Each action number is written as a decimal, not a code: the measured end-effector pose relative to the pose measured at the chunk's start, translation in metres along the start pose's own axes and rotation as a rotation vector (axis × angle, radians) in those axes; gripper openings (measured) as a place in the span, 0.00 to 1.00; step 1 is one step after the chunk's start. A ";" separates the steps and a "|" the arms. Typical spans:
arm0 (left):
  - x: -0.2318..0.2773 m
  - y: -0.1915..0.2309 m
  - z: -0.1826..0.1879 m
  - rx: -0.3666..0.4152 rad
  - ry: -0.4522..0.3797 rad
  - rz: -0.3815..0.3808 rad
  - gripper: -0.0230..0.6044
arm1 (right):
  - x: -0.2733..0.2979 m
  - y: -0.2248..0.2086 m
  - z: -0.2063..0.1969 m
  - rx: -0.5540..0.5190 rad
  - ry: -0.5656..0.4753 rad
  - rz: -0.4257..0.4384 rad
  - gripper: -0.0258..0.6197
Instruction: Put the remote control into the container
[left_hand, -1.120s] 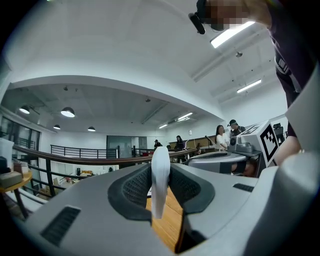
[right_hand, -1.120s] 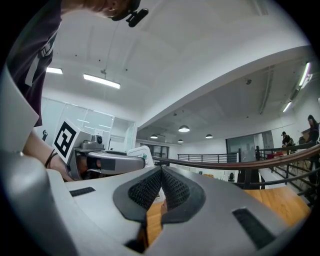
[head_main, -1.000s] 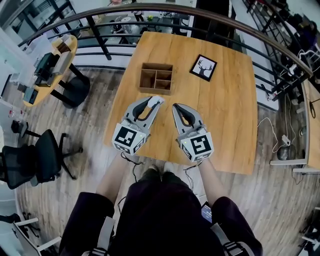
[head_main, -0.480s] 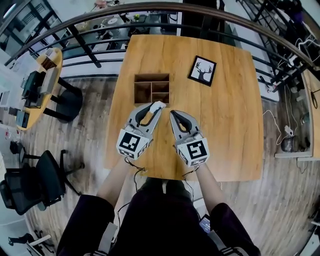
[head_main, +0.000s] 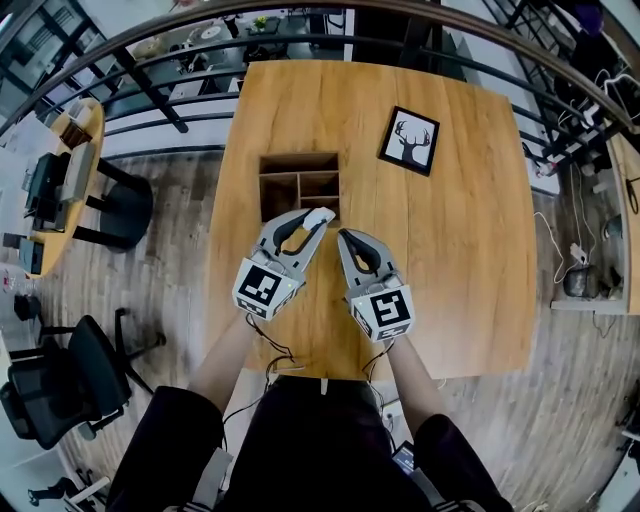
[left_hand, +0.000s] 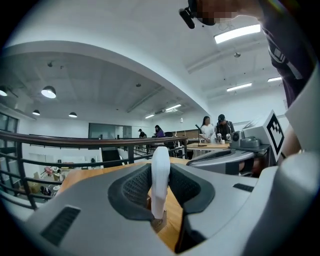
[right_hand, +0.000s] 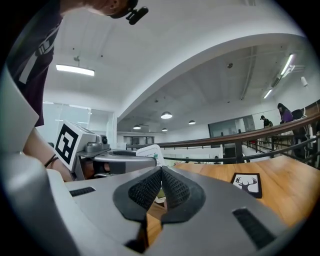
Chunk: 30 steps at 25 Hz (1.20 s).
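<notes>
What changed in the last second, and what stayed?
Both grippers advanced over the table toward the container; the remote control in the left gripper now reaches its near edge. Unchanged: left gripper clamped on it, right gripper shut and empty, deer picture in place.

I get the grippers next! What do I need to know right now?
Left gripper: shut on the white remote control, which stands edge-on between its jaws.
Right gripper: shut, holding nothing, close beside the left one.
Container: wooden box with compartments, on the table just ahead of both grippers.
Done: the remote is picked up and is at the container's near edge.
Left to do: lower it into a compartment and let go.
</notes>
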<state>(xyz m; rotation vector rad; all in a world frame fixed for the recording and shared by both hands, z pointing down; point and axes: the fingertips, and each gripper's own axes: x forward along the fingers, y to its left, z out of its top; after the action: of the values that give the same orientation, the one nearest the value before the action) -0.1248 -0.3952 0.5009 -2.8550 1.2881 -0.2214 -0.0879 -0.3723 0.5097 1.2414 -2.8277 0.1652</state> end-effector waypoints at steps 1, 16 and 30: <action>0.003 0.002 -0.001 0.007 0.003 -0.017 0.21 | 0.002 -0.003 0.000 0.002 0.001 -0.003 0.07; 0.058 0.022 -0.068 0.070 0.160 -0.195 0.21 | 0.004 -0.016 -0.013 0.024 0.031 -0.041 0.07; 0.070 0.022 -0.101 0.104 0.233 -0.213 0.21 | -0.004 -0.020 -0.023 0.019 0.056 -0.073 0.07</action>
<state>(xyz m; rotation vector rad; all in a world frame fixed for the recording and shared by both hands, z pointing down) -0.1090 -0.4564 0.6083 -2.9412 0.9614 -0.6202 -0.0699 -0.3802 0.5341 1.3205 -2.7351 0.2213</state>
